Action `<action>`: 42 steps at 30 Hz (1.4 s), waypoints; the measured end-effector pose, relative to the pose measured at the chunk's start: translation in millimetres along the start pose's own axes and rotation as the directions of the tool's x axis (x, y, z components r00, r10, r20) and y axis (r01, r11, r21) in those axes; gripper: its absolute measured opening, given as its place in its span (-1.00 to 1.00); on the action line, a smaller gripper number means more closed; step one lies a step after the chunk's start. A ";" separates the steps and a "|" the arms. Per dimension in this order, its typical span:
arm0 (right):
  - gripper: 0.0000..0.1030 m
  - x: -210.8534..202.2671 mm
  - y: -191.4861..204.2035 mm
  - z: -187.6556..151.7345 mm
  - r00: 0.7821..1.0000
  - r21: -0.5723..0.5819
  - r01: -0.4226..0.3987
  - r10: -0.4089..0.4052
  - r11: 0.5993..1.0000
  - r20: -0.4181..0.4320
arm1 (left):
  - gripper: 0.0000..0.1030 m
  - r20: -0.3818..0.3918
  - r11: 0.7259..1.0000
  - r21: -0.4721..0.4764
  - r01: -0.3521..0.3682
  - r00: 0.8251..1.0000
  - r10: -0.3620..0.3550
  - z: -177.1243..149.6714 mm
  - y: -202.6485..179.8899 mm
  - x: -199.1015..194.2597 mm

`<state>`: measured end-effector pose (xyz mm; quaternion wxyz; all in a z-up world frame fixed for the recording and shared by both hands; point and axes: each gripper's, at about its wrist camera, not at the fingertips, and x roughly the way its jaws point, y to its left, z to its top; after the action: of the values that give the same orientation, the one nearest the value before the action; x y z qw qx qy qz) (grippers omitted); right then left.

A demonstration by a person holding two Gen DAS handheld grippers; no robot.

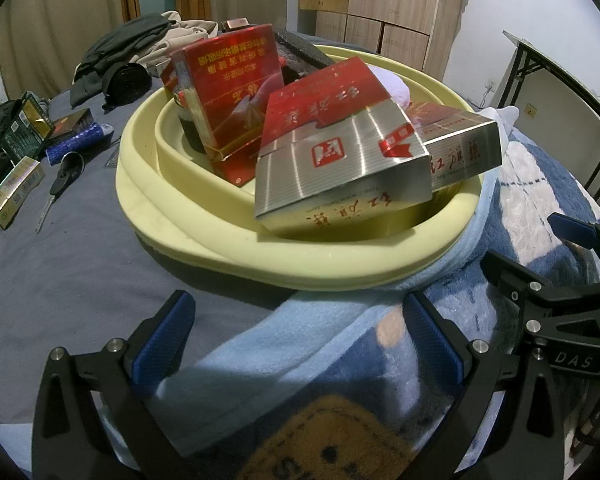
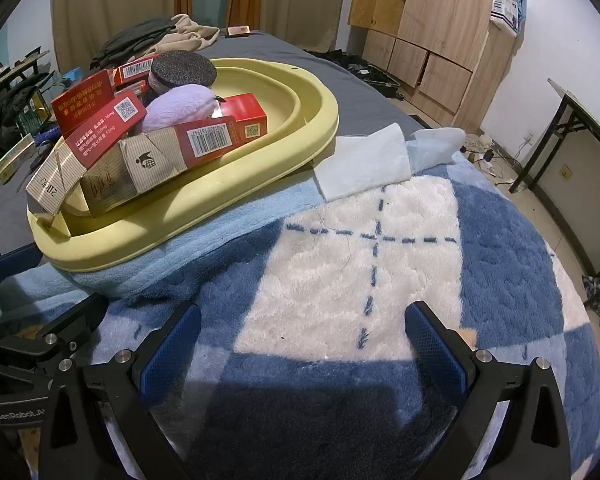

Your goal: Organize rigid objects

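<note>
A pale yellow oval basin (image 1: pixel 204 236) sits on the bed, its near side on a blue blanket. It holds several red and silver cigarette boxes (image 1: pixel 340 160), a purple plush item (image 2: pixel 180 106) and a dark round pad (image 2: pixel 182 68). My left gripper (image 1: pixel 300 344) is open and empty, just in front of the basin over the blanket. My right gripper (image 2: pixel 304 344) is open and empty over the white and blue blanket, to the right of the basin (image 2: pixel 260 152). Each gripper shows at the edge of the other's view.
Loose boxes (image 1: pixel 16 188), a blue roll (image 1: pixel 76 140) and a key (image 1: pixel 62 176) lie on the grey sheet left of the basin. Clothes (image 1: pixel 132 48) are piled at the back. A folded light cloth (image 2: pixel 364 164) lies right of the basin. A wardrobe (image 2: pixel 440 32) and a desk (image 2: pixel 580 128) stand beyond the bed.
</note>
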<state>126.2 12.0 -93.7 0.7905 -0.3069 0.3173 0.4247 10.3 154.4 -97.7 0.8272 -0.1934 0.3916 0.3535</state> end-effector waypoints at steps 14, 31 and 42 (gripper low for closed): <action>0.99 -0.5 0.1 0.4 1.000 0.000 0.002 -0.002 1.000 -0.001 | 1.00 0.000 1.000 0.000 -0.001 1.000 0.001 0.4 -1.9 0.6; 0.99 0.5 -5.0 0.8 1.000 0.011 -0.014 0.014 1.000 -0.003 | 1.00 -0.002 1.000 0.001 -0.002 1.000 0.002 -0.7 0.0 -0.1; 0.99 -0.6 -2.4 0.3 1.000 -0.002 0.001 -0.001 1.000 -0.001 | 1.00 -0.001 1.000 0.000 -0.002 1.000 0.002 0.4 -2.8 1.3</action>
<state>128.1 10.9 -92.5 0.7903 -0.3079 0.3169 0.4245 13.1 153.3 -98.4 0.8268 -0.1931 0.3921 0.3541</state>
